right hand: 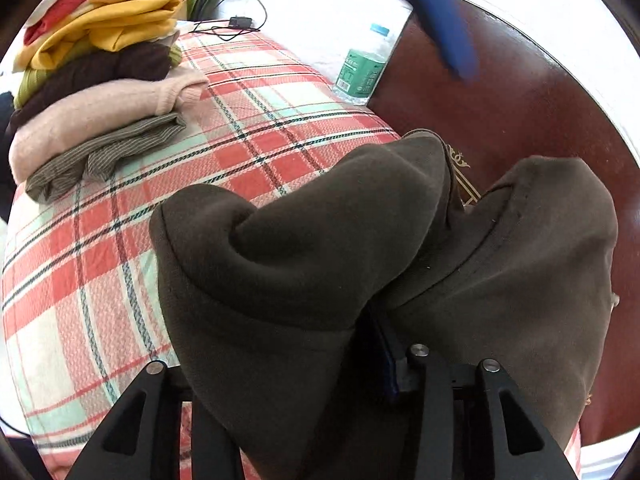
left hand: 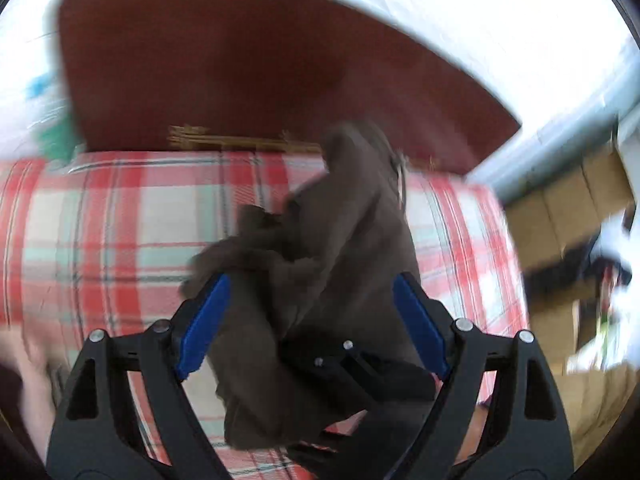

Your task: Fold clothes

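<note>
A dark brown garment (right hand: 304, 240) lies bunched on the plaid bedspread (right hand: 100, 260) near the headboard. It is draped over my right gripper (right hand: 322, 340) and hides the fingertips; only one blue pad (right hand: 388, 372) peeks out under the cloth. In the blurred left wrist view my left gripper (left hand: 312, 312) stands wide open above the same garment (left hand: 352, 220), its blue pads (left hand: 204, 320) apart and not pressing the cloth. The right gripper's black body (left hand: 340, 356) shows between them, wrapped in fabric. One blue finger of the left gripper (right hand: 444, 28) crosses the top of the right wrist view.
A stack of folded clothes (right hand: 100, 80) sits on the bed's far left. A green-labelled water bottle (right hand: 362, 72) and a charger cable (right hand: 240, 22) lie by the dark red wooden headboard (right hand: 500, 100). Cardboard boxes (left hand: 568, 200) stand beside the bed.
</note>
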